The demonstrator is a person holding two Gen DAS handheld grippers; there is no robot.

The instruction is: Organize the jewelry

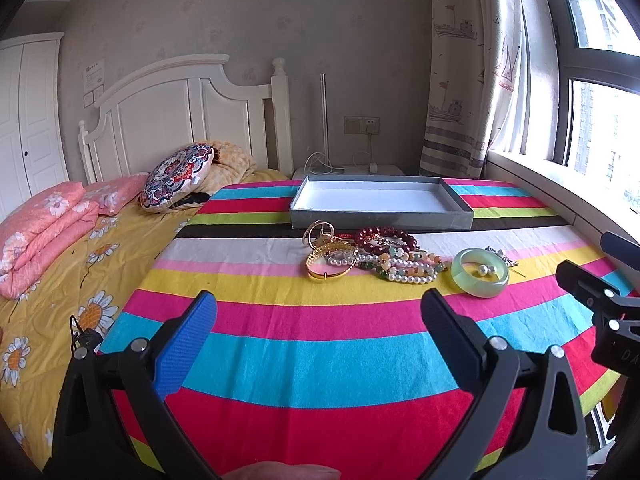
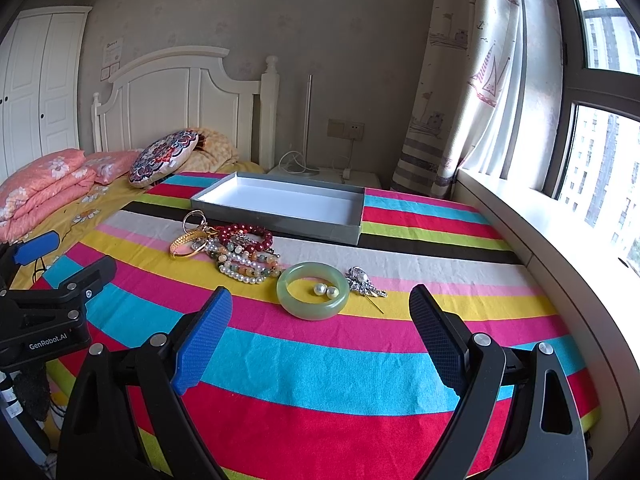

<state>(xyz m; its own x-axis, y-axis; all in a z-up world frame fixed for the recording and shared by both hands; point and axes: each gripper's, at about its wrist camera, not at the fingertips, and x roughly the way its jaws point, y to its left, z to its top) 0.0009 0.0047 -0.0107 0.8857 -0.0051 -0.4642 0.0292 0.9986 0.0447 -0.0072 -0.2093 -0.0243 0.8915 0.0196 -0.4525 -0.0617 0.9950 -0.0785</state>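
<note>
A pile of jewelry lies on the striped tablecloth [image 1: 280, 360]: a gold bangle [image 1: 331, 264], dark red beads [image 1: 386, 237], pearl and coloured bead strands [image 1: 404, 268], a green jade bangle [image 1: 480, 274] with two pearls inside, and a silver brooch [image 2: 362, 280]. An empty grey tray [image 1: 380, 202] stands behind them. My left gripper [image 1: 320, 316] is open and empty, short of the pile. My right gripper [image 2: 320, 312] is open and empty, just in front of the jade bangle [image 2: 312, 290]. The tray also shows in the right wrist view [image 2: 280, 208].
A bed with yellow flowered sheet [image 1: 60, 300], pink quilts [image 1: 40, 220] and a round cushion [image 1: 180, 176] lies to the left. A window sill [image 2: 540, 220] and curtain [image 2: 460, 100] run along the right. A nightstand [image 1: 352, 170] with cables stands behind the table.
</note>
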